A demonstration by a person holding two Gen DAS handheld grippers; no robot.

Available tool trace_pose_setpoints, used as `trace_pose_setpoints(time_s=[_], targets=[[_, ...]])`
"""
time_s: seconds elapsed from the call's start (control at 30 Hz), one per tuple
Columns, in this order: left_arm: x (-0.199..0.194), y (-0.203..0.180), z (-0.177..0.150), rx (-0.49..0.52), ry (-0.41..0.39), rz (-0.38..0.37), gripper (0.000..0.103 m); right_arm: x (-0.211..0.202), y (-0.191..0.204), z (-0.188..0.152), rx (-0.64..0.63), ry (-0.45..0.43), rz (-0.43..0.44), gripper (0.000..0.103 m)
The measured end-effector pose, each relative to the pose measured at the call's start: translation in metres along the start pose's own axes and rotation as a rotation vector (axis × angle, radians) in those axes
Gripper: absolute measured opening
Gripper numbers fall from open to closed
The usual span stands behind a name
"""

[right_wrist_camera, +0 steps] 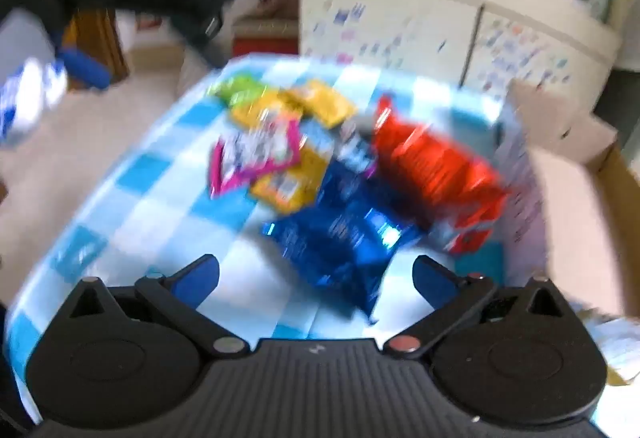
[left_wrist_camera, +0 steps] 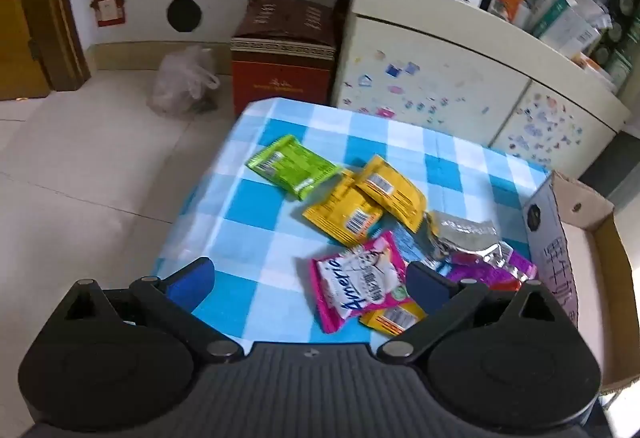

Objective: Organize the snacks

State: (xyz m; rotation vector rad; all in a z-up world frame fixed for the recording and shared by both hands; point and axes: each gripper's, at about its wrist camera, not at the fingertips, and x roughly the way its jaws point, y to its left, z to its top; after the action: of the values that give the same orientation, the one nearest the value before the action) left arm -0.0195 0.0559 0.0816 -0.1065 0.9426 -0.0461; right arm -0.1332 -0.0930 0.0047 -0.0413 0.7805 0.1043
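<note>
On my left wrist view, the left gripper (left_wrist_camera: 310,278) hangs spread wide and empty over the checked tablecloth (left_wrist_camera: 256,222), snack packets (left_wrist_camera: 362,214) heaped beside the cardboard box (left_wrist_camera: 592,250). My right view is blurred: right gripper (right_wrist_camera: 316,278) released, apparently above a blue packet (right_wrist_camera: 340,238).

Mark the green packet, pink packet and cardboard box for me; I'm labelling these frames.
green packet (left_wrist_camera: 291,171), left wrist view, middle of its face
pink packet (left_wrist_camera: 360,280), left wrist view, on the printed front
cardboard box (left_wrist_camera: 596,262), left wrist view, inner floor
</note>
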Motion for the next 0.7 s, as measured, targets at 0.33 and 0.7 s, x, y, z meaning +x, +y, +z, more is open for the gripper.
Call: trace_pose_setpoints(time_s=[0.33,0.7], targets=[[-0.007,-0.005,-0.002,0.033,-0.006,-0.004,0.103,0.001,-0.042,0.024,0.105,-0.051,-0.144,0.102],[-0.011,-0.001,-0.002,0.031,-0.004,0.031,0.103,0.024,-0.041,0.049,0.083,0.022,0.197,0.102]])
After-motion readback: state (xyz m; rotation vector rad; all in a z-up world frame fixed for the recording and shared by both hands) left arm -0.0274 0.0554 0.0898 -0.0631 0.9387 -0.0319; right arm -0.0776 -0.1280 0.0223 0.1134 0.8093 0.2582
